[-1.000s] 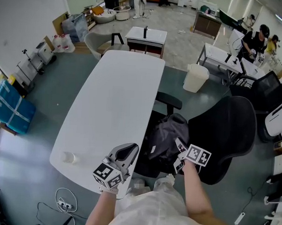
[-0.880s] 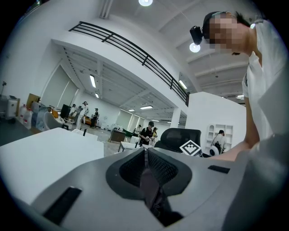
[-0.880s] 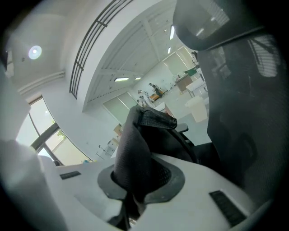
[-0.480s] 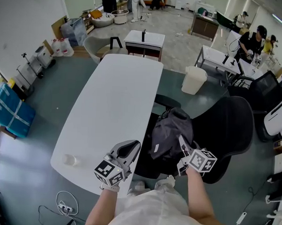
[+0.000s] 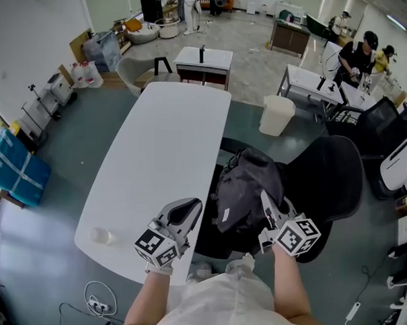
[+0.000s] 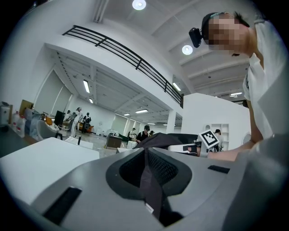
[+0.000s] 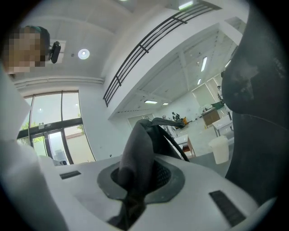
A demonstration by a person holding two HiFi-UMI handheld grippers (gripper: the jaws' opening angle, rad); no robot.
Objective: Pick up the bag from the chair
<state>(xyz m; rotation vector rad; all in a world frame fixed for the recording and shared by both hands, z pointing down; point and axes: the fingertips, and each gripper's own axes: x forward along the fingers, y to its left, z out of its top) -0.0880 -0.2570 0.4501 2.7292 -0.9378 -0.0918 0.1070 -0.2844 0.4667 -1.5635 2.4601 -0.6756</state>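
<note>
the bag hides much of the chair under it.

shirt: white, short sleeves
left gripper: grey shell, black-and-white marker cube
right gripper: pale shell, matching cube
head camera: small, black

Bright ceiling lamps overhead; fisheye-bent, dark-cornered edges.

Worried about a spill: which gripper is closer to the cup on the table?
Left. The left gripper sits by the table edge, right of the cup; the right gripper is farther right, holding the bag.
</note>
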